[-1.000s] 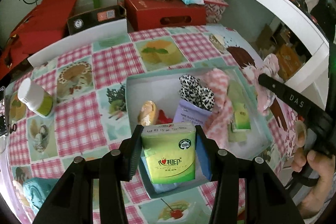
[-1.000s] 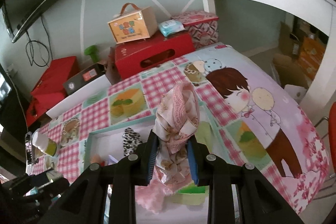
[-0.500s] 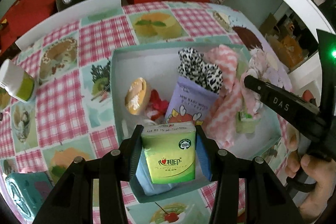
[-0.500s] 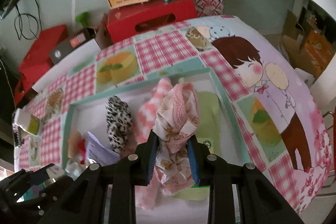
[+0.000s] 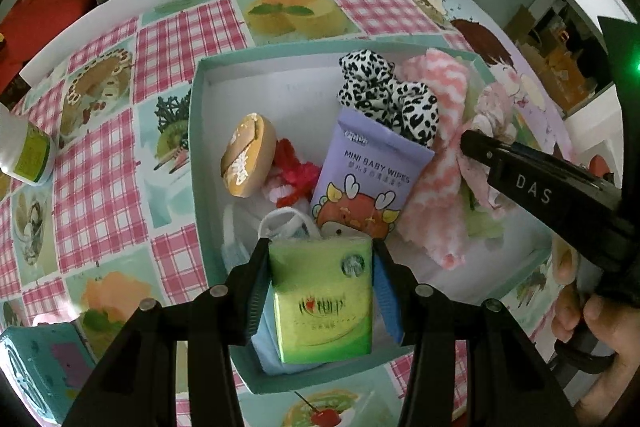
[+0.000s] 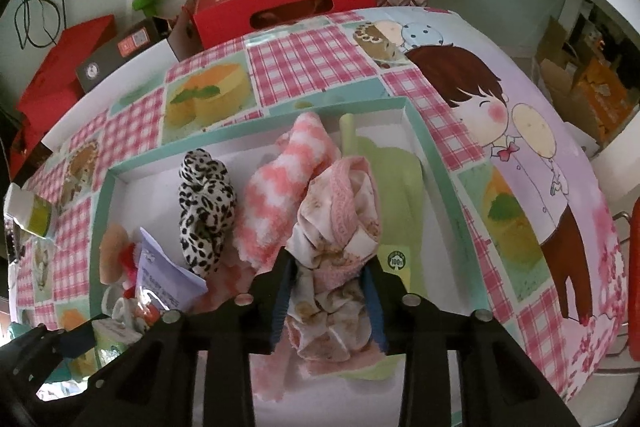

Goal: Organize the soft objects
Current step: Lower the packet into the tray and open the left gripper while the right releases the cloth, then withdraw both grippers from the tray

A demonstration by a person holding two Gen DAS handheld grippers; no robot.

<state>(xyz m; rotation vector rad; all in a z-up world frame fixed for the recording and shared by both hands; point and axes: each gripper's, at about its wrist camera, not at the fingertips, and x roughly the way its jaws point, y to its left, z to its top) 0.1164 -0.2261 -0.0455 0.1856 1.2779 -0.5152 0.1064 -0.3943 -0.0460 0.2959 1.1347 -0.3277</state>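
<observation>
The left gripper [image 5: 320, 275] clamps a green tissue pack [image 5: 322, 297] over the teal box's [image 5: 196, 163] six-o'clock edge. The right gripper [image 6: 326, 291], jaws just widening, has a floral cloth bundle [image 6: 340, 227] between them at the box's three-o'clock side; whether the pads press it, I cannot tell. A leopard scrunchie [image 6: 206, 211] lies at its ten o'clock.

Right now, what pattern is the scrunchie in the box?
Black-and-white leopard print scrunchie, clearest in the left wrist view.

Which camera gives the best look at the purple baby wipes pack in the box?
The left wrist view: the baby wipes pack faces the lens, its printed front readable, leaning against the leopard scrunchie. The right wrist view shows only its upper corner at the left edge, foreshortened.
</observation>
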